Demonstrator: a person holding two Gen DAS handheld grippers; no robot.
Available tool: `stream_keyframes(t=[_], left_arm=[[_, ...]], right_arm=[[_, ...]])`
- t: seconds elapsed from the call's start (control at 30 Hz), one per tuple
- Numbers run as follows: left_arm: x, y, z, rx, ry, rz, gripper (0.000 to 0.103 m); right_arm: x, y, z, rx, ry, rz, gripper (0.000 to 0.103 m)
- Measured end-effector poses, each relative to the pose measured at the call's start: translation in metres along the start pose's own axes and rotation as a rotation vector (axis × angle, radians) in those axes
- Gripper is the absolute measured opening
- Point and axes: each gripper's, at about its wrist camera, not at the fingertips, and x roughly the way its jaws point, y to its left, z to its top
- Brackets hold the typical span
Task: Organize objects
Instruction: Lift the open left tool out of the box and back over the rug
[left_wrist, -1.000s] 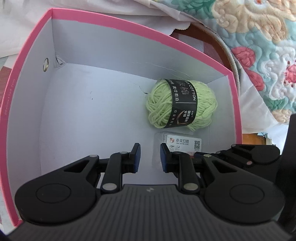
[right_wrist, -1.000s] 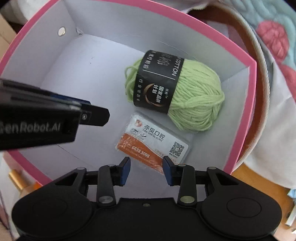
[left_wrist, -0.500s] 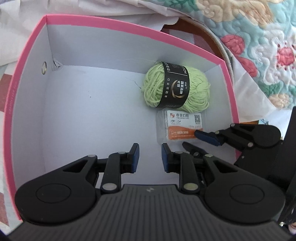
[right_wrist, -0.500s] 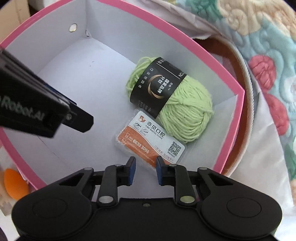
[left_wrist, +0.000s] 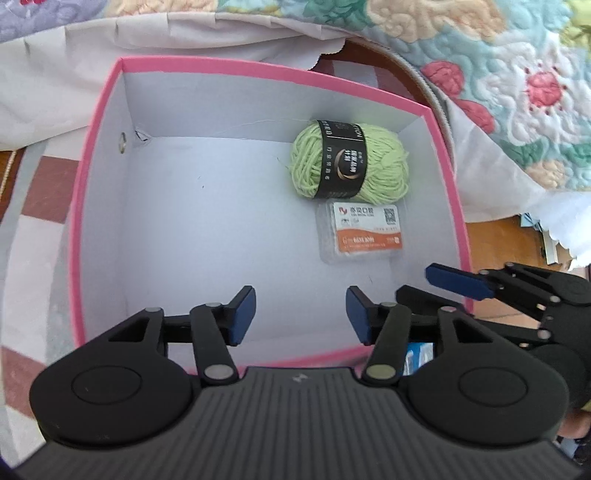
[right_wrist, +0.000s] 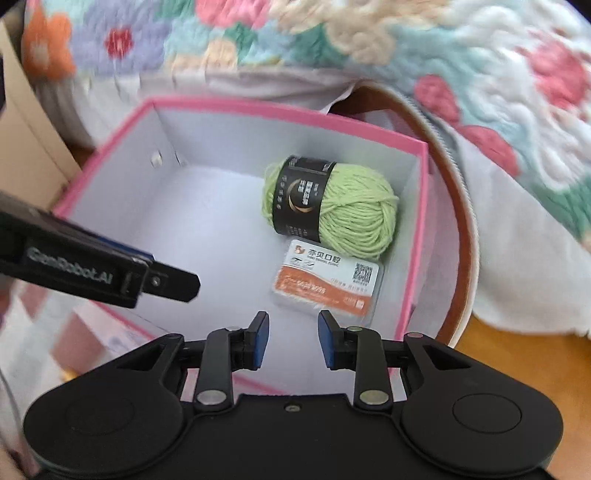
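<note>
A pink box (left_wrist: 79, 236) (right_wrist: 415, 258) with a white inside holds a green yarn ball (left_wrist: 384, 170) (right_wrist: 354, 218) with a black band at its far right. Just in front of the yarn lies a small clear case with an orange and white card (left_wrist: 364, 230) (right_wrist: 328, 284). My left gripper (left_wrist: 301, 314) hovers over the box's near edge, its jaws opening with nothing between them. My right gripper (right_wrist: 291, 341) hangs above the box's near right part, short of the card case, jaws opening and empty. Each gripper shows at the side of the other's view.
A floral quilt (left_wrist: 498, 66) (right_wrist: 369, 33) and white cloth (left_wrist: 55, 85) lie behind and to the right of the box. A brown round rim (right_wrist: 465, 236) curves along the box's right side. A checked cloth (left_wrist: 40, 192) lies under the box at left.
Both grippers have risen and drawn back from the box floor, so the whole box now shows. Both sets of jaws stand wider than half a second ago. Yarn and card case have stayed put.
</note>
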Motion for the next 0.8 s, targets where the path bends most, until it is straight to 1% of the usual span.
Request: stream_keyframes(t=[0.07,0.13,0.17,0.23,0.37,0.5,0.6,0.63,0.67,0.8], left_arm=[[-0.012,-0.005,-0.003,0.02,-0.007,0.015,0.06],[-0.025,-0.01,-0.007,0.037,-0.007,0.03,0.064],[-0.03,-0.012,-0.009,0.037,-0.001,0.037,0.065],[-0.039,-0.016,-0.012,0.046,0.009,0.05,0.065],[-0.062,-0.027,-0.022,0.083,0.002,0.086,0.066],[-0.091,-0.032,-0.033,0.09,-0.012,0.097,0.069],[-0.117,-0.037,-0.044,0.106,-0.038,0.107,0.071],[-0.126,-0.038,-0.047,0.111,-0.045,0.111,0.073],[-0.136,-0.039,-0.051,0.114,-0.051,0.114,0.074],[-0.171,-0.042,-0.066,0.129,-0.074,0.115,0.076]], right_arm=[[-0.013,0.002,-0.009,0.023,-0.023,0.019,0.043],[-0.029,0.015,-0.019,0.023,-0.046,0.029,0.049],[-0.038,0.022,-0.02,0.017,-0.054,0.029,0.051],[-0.06,0.027,-0.023,0.003,-0.063,0.017,0.053],[-0.084,0.037,-0.025,-0.005,-0.068,0.004,0.056],[-0.11,0.049,-0.028,-0.018,-0.074,-0.005,0.06],[-0.131,0.057,-0.031,-0.03,-0.085,-0.004,0.067],[-0.138,0.06,-0.032,-0.032,-0.087,0.001,0.071],[-0.146,0.063,-0.033,-0.035,-0.092,0.006,0.073],[-0.175,0.075,-0.039,-0.061,-0.113,0.01,0.076]])
